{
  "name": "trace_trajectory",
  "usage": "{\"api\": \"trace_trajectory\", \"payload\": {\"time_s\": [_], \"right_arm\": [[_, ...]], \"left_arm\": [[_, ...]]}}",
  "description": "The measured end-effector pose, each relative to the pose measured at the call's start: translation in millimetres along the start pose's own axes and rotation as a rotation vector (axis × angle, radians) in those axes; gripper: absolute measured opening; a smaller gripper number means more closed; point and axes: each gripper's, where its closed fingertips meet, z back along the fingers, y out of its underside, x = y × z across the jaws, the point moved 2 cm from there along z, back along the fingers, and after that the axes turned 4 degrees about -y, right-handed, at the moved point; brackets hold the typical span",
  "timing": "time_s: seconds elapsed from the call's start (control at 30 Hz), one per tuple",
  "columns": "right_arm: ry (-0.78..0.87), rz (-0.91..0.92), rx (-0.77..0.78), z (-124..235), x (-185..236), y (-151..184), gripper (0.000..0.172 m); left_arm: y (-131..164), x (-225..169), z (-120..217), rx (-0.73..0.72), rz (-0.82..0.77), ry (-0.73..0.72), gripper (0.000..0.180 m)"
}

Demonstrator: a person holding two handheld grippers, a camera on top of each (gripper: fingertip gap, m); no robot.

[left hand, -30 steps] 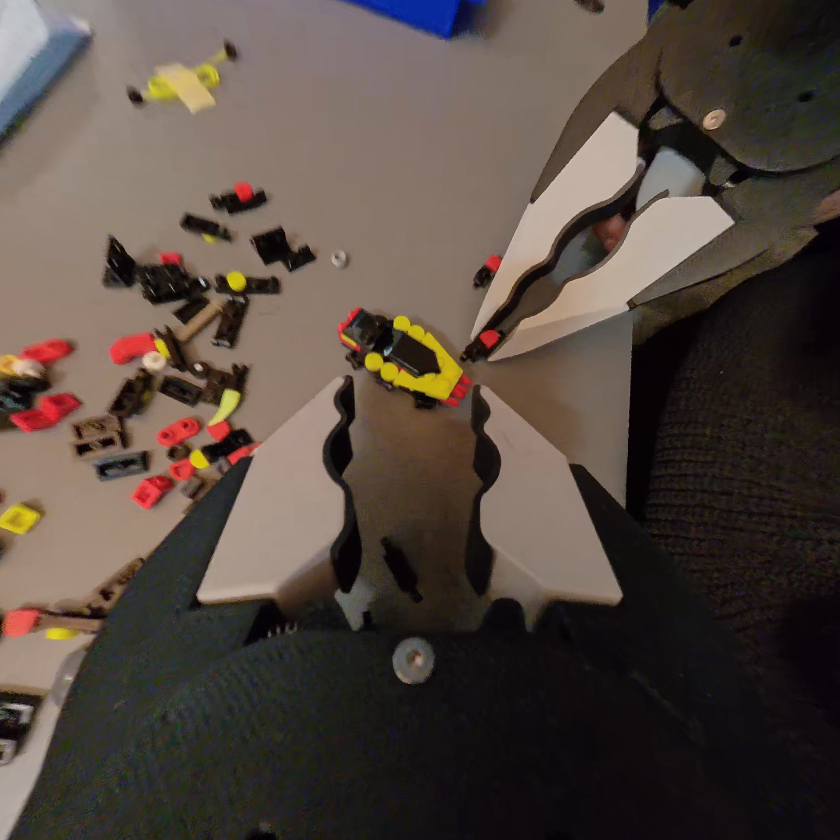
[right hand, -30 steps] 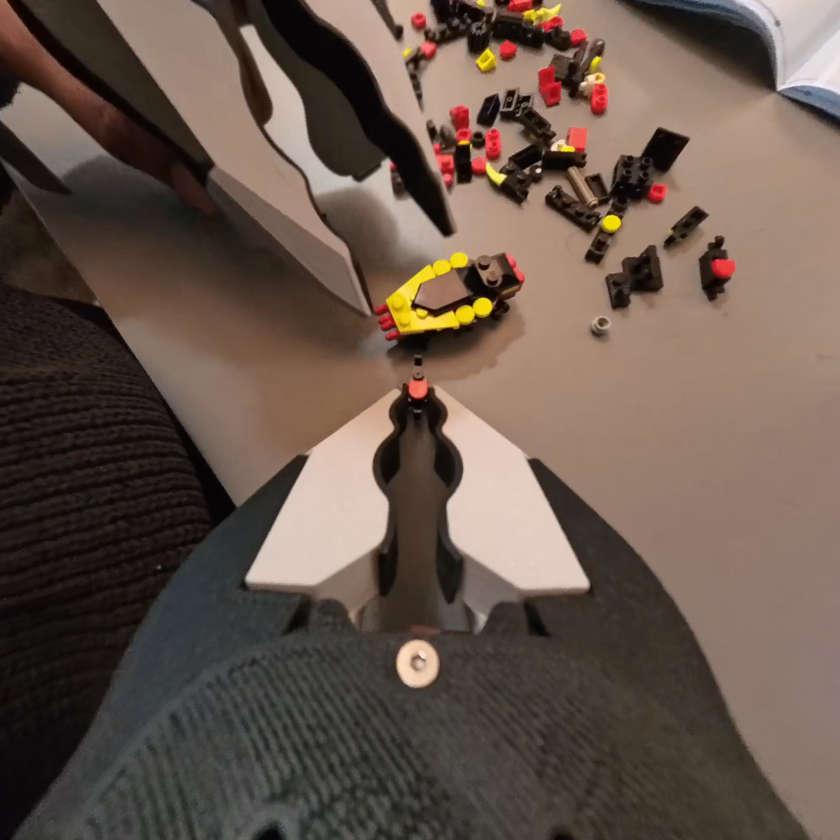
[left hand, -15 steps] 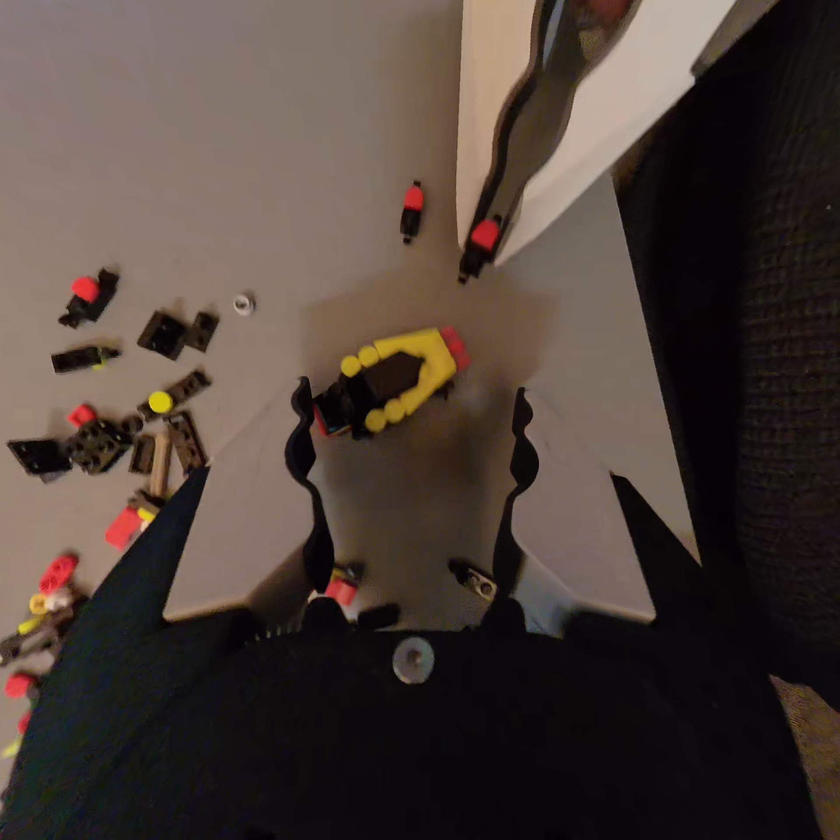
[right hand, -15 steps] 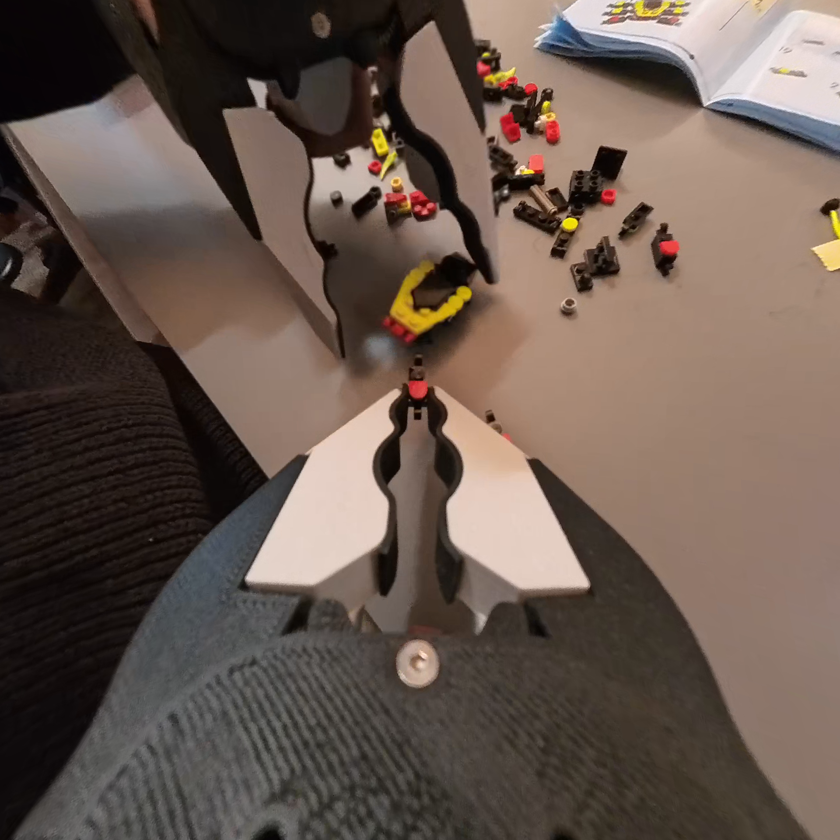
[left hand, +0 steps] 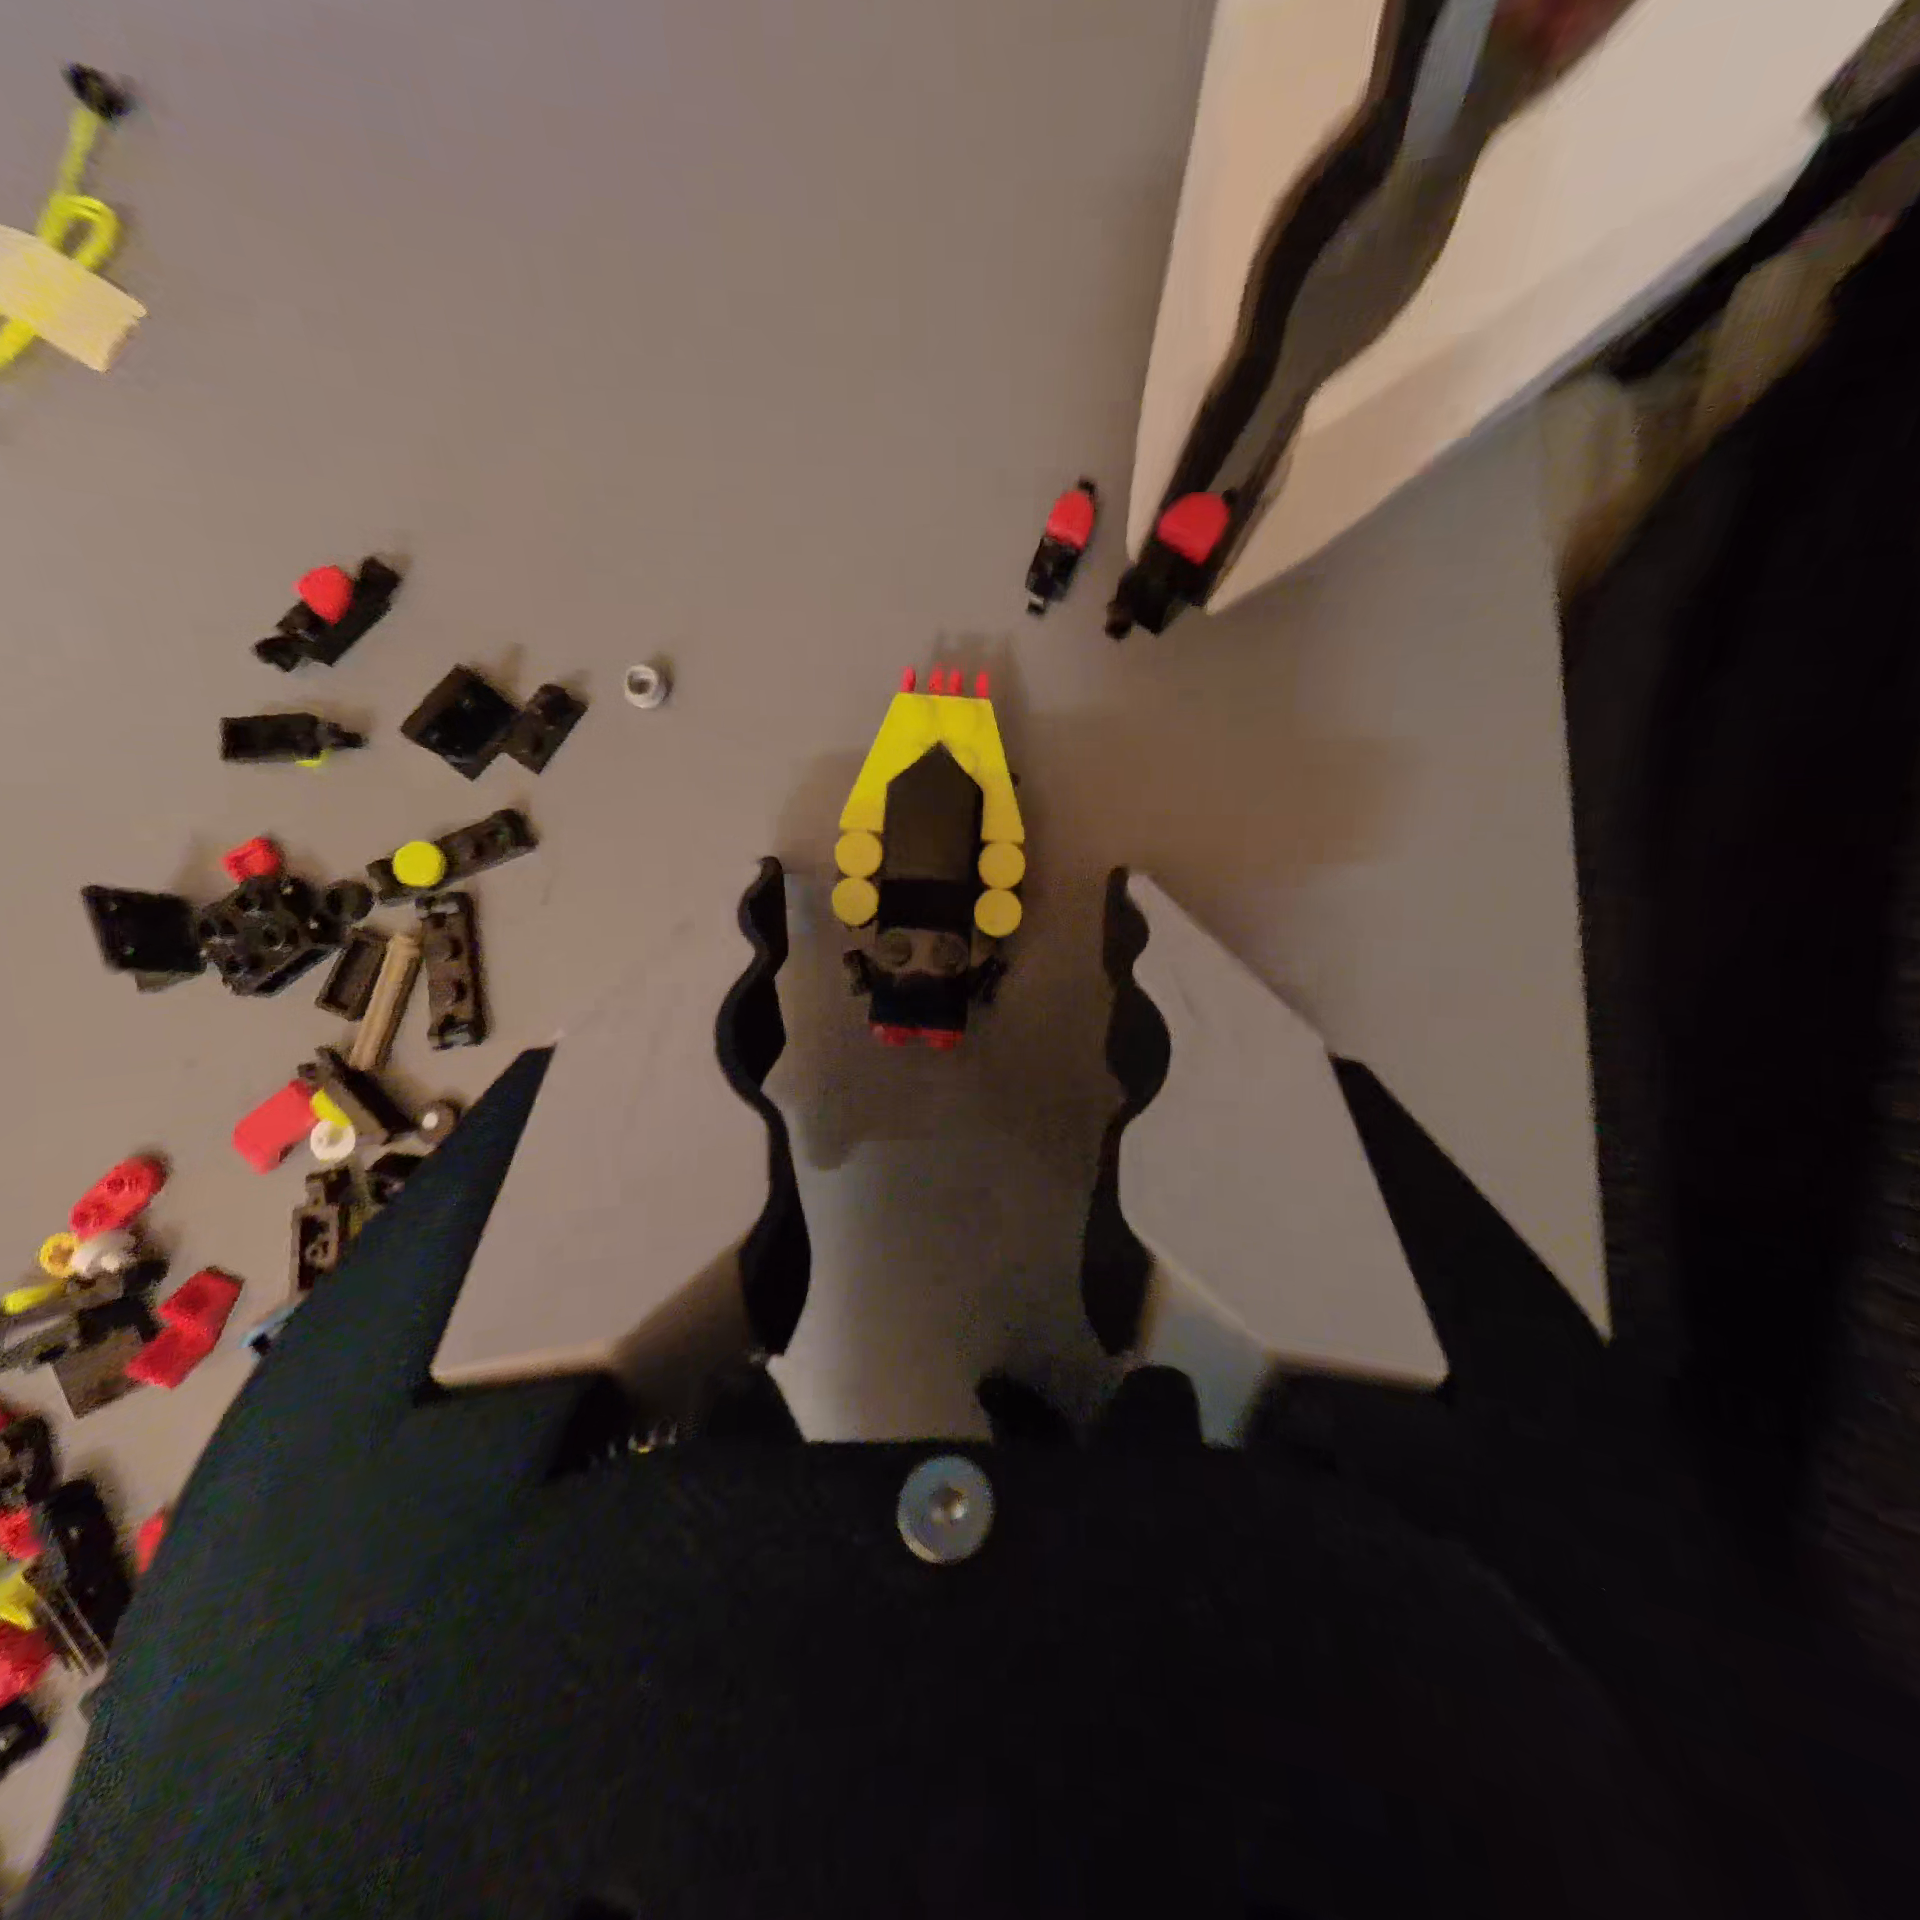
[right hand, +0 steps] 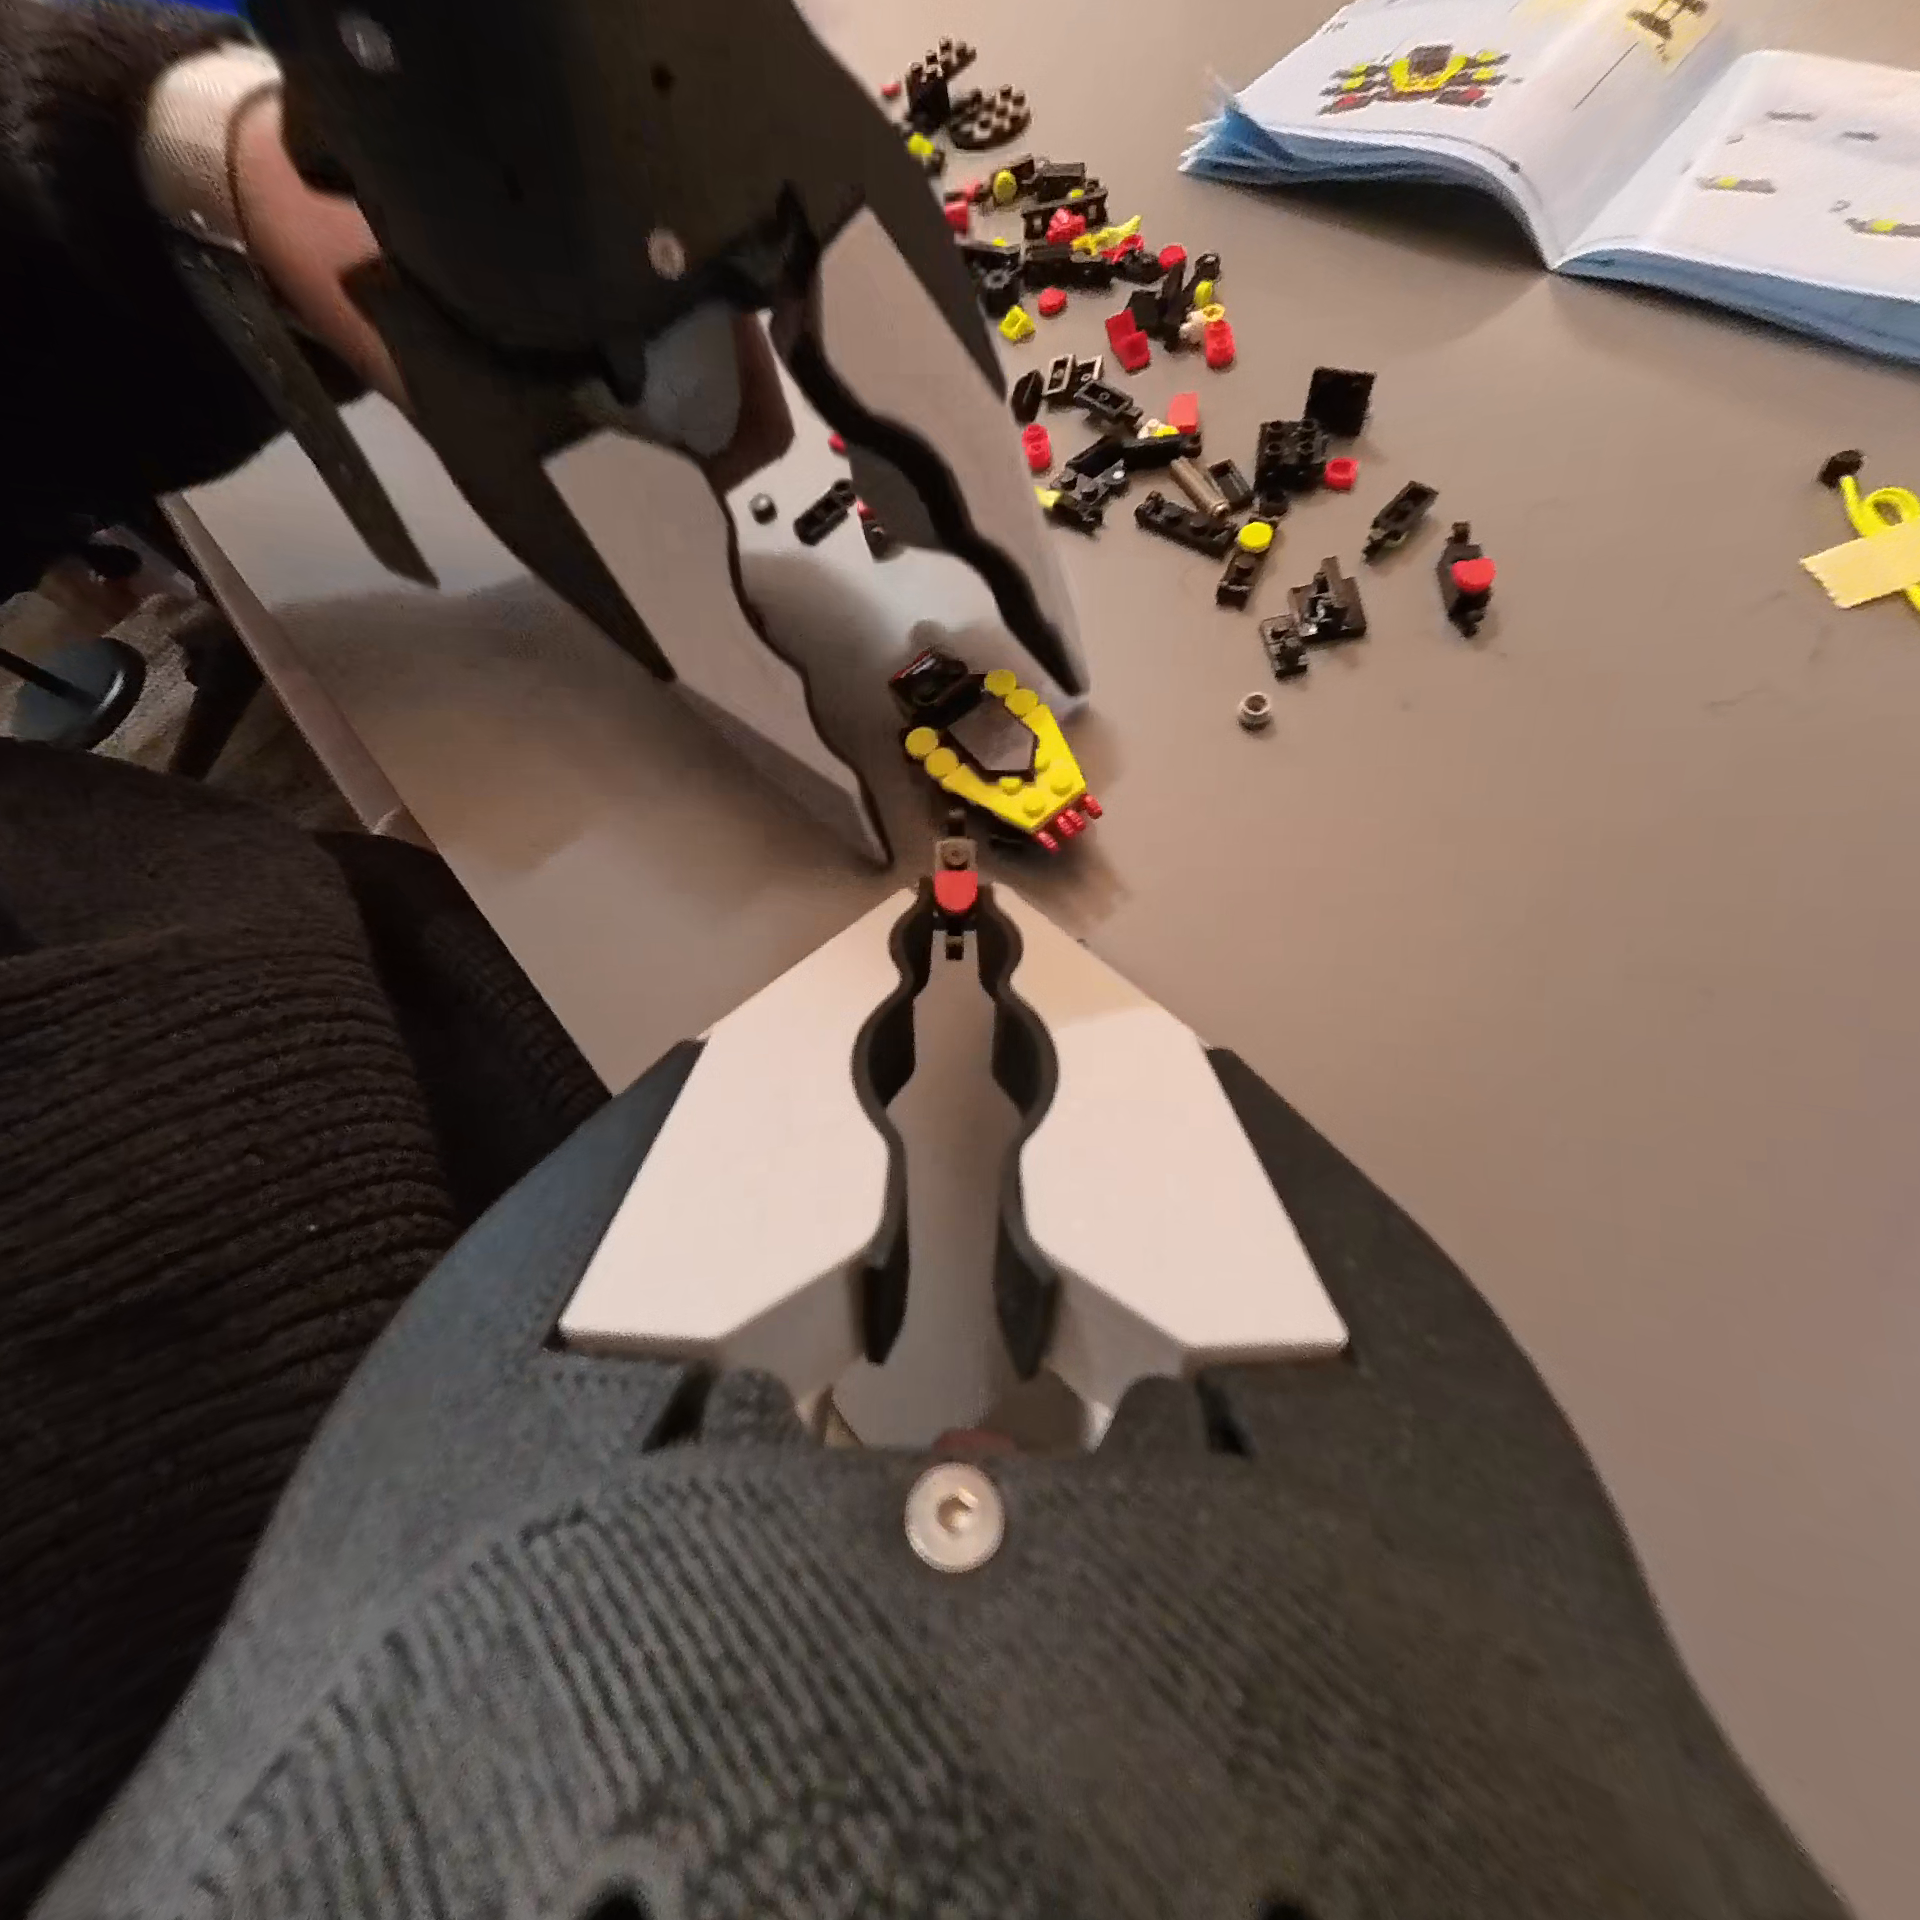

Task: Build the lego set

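Cut off at the top right of the left wrist view and smeared by blur: the upper body of the right gripper (left hand: 1174, 582), only its pale fingers clear; equally hard to read, the scattered black, red and yellow toy bricks (left hand: 312, 935) on the grey table (left hand: 623, 312). Left gripper (left hand: 940, 894) spread wide, straddling the small yellow-and-black brick model with red tips (left hand: 928, 862) on the table, gaps visible on both sides, neither pad touching. Right gripper (right hand: 953, 902) clamped on a tiny black brick piece with a red cap (right hand: 953, 894), just beside the model's red-tipped end.
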Motion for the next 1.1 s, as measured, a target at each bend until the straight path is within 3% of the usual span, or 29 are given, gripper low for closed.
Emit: {"api": "trace_trajectory", "payload": {"time_s": [0.03,0.13,0.23,0.33,0.4,0.53,0.7,1.1], "right_arm": [[0.004,-0.001,-0.002,1,-1,0,0.006],[0.018,0.005,0.005,2,-6,1,0.006],[0.002,0.005,0.002,6,-9,0,0.006],[-0.118,-0.070,-0.036,10,-4,-4,0.006],[-0.167,-0.116,-0.068,11,1,-8,0.006],[-0.079,-0.018,-0.010,-2,4,-4,0.006],[-0.006,0.057,0.047,-16,12,0,0.006],[0.053,0.036,0.130,-33,4,16,0.006]], "left_arm": [[-1,-1,-2,-0.006,-0.010,0.001,0.061],[-2,-1,-1,-0.026,0.007,0.005,0.035],[3,-2,5,-0.047,0.045,0.035,0.034],[0,-6,16,-0.131,0.238,0.139,0.034],[-4,-3,23,-0.196,0.449,0.176,0.034],[-8,-4,32,-0.281,0.741,0.188,0.034],[-6,-3,31,-0.289,0.712,0.084,0.034],[2,-11,14,-0.227,0.671,0.033,0.034]]}}
